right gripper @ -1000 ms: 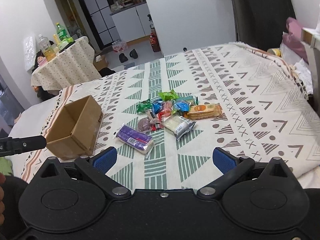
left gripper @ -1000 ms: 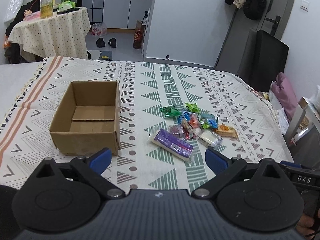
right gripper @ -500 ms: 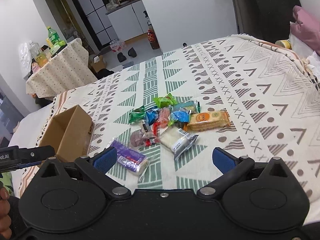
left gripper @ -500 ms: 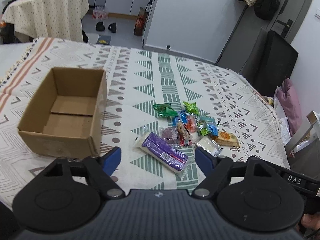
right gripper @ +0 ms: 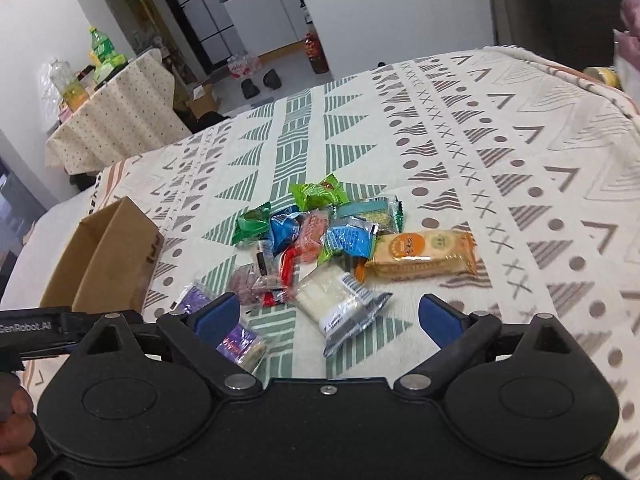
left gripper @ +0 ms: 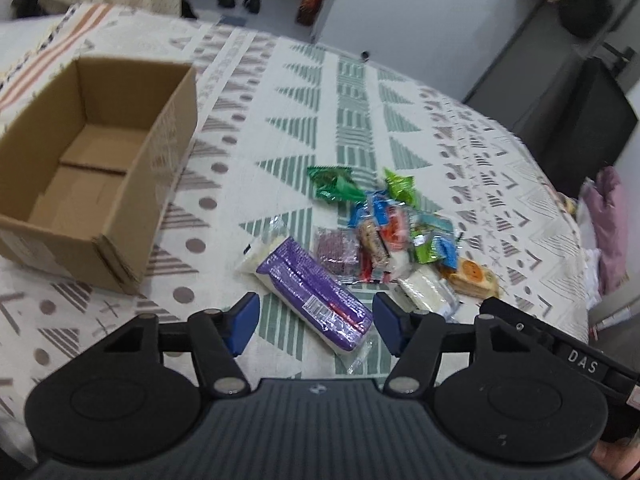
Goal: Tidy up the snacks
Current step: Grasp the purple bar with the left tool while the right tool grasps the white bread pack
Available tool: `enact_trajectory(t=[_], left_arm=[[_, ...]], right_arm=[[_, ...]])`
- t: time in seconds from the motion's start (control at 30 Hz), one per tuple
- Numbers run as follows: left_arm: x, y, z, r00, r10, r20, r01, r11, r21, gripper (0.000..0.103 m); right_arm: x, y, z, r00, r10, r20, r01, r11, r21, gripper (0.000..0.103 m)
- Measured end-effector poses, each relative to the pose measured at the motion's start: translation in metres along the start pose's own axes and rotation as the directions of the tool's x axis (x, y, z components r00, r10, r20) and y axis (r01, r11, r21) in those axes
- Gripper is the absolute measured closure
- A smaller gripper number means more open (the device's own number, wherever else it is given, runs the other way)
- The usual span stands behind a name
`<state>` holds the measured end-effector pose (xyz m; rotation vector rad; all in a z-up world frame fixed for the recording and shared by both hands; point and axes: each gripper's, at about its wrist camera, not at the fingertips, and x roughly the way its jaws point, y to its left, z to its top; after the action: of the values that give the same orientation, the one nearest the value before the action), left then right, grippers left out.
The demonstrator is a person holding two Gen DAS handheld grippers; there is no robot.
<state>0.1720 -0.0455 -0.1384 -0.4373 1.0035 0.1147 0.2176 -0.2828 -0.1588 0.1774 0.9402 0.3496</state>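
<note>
A patterned cloth [left gripper: 288,120] covers the bench, with green and grey triangles, dots and crosses running away ahead of both pairs of jaws. On it, ahead and to the left of the left gripper [left gripper: 316,322], sits an open cardboard box [left gripper: 96,168] with nothing inside it. From the right wrist view the same box lies far to the left of the right gripper [right gripper: 330,318].

The snacks form one loose pile in front of both grippers. The largest is a purple packet [left gripper: 316,288], lying slantwise with its near end right between the left jaws, which are spread wide and hold nothing; whether the tips touch it cannot be told. A white packet [right gripper: 340,300] with a clear end lies just ahead of the right jaws, between their tips, and these too are spread wide and empty. Ahead and to the right of them is an orange cracker packet [right gripper: 424,252]. Further ahead, small wrapped sweets crowd together: a bright green one [right gripper: 318,194], a darker green one [right gripper: 252,226], and blue [right gripper: 286,232] and red [right gripper: 314,234] pieces touching one another. A hand [right gripper: 16,432] shows at the lower left edge of the right wrist view.
</note>
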Motion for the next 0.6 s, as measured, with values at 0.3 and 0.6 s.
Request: enact_trajectory(t=[0.3,0.6], left_arm=[[0.047,-0.003,0.007,0.997,0.07,-0.04,-0.073,0.993,-0.092,0.041],[0.087,-0.007,0.007,0.986,0.141,-0.083,-0.151,0.982,-0.118,0.038]], right_arm=[[0.039,-0.001,0.003,0.998,0.034,-0.045,-0.04,0.99,-0.135,0.009],[0.073,-0.007,-0.003,0.991,0.01,-0.13,-0.031,0.986,-0.165,0.021]])
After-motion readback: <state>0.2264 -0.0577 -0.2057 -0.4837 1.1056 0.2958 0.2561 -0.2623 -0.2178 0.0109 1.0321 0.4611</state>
